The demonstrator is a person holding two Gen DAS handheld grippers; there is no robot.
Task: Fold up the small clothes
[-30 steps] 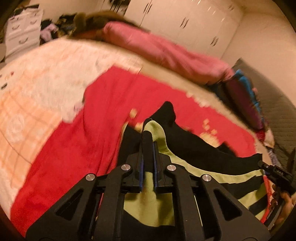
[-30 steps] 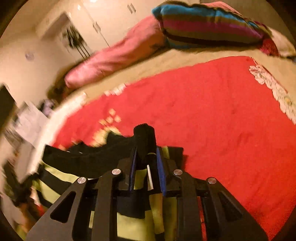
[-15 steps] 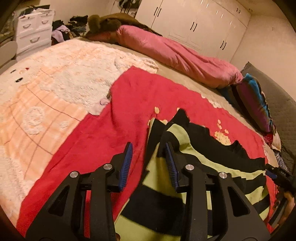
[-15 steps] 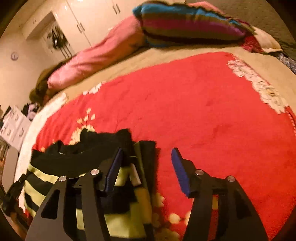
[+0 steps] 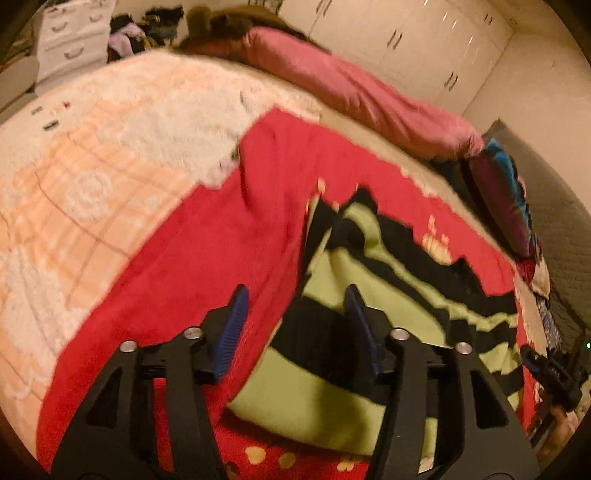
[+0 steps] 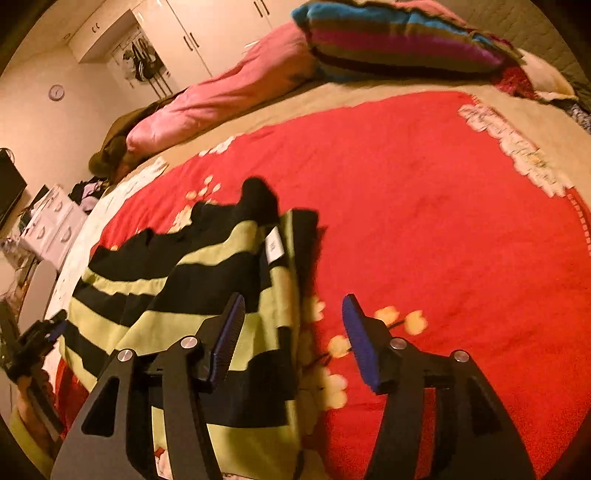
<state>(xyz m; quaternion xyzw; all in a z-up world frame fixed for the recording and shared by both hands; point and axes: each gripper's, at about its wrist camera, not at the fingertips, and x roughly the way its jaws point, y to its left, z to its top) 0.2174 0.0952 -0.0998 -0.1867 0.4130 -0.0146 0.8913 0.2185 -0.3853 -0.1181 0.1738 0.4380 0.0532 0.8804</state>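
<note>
A small black and lime-green striped garment (image 5: 373, 280) lies folded over on the red blanket (image 5: 207, 236). It also shows in the right wrist view (image 6: 192, 280), with a white label (image 6: 274, 246) near its right edge. My left gripper (image 5: 295, 314) is open and empty, above the garment's left edge. My right gripper (image 6: 291, 325) is open and empty, above the garment's right edge. The other gripper shows at each view's side: the right one (image 5: 554, 373), the left one (image 6: 33, 339).
The red blanket with yellow flowers (image 6: 424, 221) covers the bed. A peach and white fluffy blanket (image 5: 92, 155) lies to the left. A pink duvet (image 5: 354, 92) and a striped pillow (image 6: 399, 40) lie at the far side. White drawers (image 5: 70, 33) stand beyond the bed.
Both grippers were shut on the garment's corners one second ago. They have opened, let the garment drop flat on the blanket, and drawn back and up a little.
</note>
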